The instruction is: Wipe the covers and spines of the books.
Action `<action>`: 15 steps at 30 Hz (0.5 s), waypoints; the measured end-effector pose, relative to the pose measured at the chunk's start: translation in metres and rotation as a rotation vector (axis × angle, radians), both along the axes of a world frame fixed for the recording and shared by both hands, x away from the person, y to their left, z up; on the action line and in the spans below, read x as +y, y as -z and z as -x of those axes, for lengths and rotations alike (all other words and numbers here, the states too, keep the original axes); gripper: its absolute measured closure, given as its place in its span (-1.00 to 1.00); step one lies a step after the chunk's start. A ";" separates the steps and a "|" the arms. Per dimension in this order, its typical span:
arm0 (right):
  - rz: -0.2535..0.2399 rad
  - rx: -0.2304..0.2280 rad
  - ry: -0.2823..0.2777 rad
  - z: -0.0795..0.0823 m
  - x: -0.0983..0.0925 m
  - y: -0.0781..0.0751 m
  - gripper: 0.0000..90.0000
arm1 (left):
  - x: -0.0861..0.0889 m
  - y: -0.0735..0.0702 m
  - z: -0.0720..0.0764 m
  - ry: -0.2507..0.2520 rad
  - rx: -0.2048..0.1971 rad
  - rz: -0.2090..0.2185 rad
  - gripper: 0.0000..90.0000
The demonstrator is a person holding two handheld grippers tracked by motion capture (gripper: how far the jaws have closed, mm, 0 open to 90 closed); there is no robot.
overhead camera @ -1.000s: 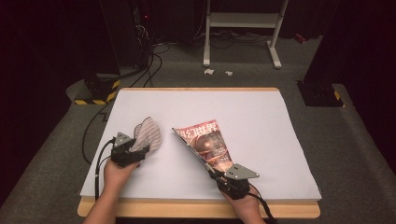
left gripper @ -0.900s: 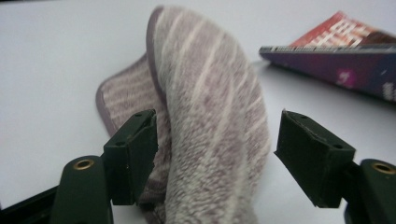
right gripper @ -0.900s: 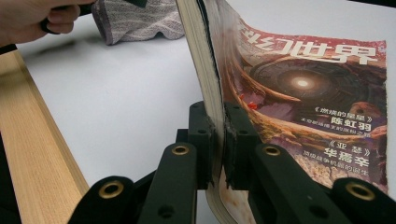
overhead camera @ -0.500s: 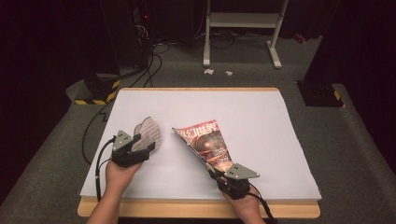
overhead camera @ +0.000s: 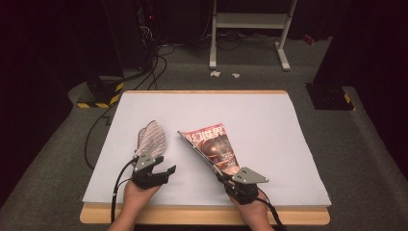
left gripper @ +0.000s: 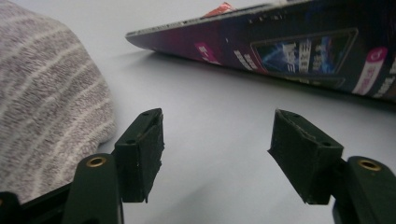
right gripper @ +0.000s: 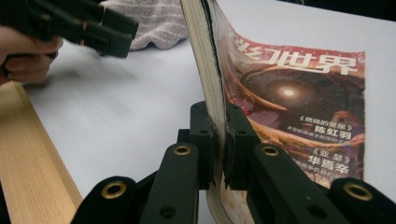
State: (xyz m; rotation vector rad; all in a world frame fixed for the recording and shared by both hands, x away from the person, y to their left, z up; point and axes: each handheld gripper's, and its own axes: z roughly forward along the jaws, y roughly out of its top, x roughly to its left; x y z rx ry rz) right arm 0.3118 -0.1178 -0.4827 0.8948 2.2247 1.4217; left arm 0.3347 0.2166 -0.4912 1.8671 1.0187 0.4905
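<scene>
Keep right gripper point(overhead camera: 222, 174) clamped on near edge of magazine point(overhead camera: 214, 147), tilted up off the white table point(overhead camera: 269, 125). Left gripper point(overhead camera: 161, 166), jaws apart, just closing, nothing between: bring toward raised edge, clear of striped cloth point(overhead camera: 151, 139).

A white sheet point(overhead camera: 269, 115) covered the bench point(overhead camera: 202, 215), whose pale wooden edge showed along the near side. Grey carpet point(overhead camera: 365, 144) lay around it. Beyond the far edge, a white metal frame point(overhead camera: 250, 21) stood on the floor, with two paper scraps point(overhead camera: 224, 74) before it. Black cables point(overhead camera: 154, 57) ran back into the dark, past a yellow-and-black striped block point(overhead camera: 101, 96). The background was unlit.
</scene>
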 end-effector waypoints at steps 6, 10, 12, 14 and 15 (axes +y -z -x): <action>-0.028 -0.011 0.031 -0.005 -0.003 -0.013 0.88 | 0.005 0.004 0.001 -0.006 0.003 0.017 -0.23; -0.039 -0.023 0.050 -0.009 -0.005 -0.024 0.88 | 0.007 0.006 0.001 -0.009 0.001 0.028 -0.23; -0.038 -0.031 0.058 -0.011 -0.005 -0.030 0.88 | 0.008 0.006 0.001 -0.011 -0.003 0.025 -0.23; -0.046 -0.037 0.068 -0.014 -0.004 -0.036 0.88 | 0.009 0.005 0.001 -0.013 -0.008 0.024 -0.23; -0.049 -0.038 0.072 -0.015 -0.004 -0.038 0.89 | 0.009 0.005 0.001 -0.015 -0.008 0.028 -0.23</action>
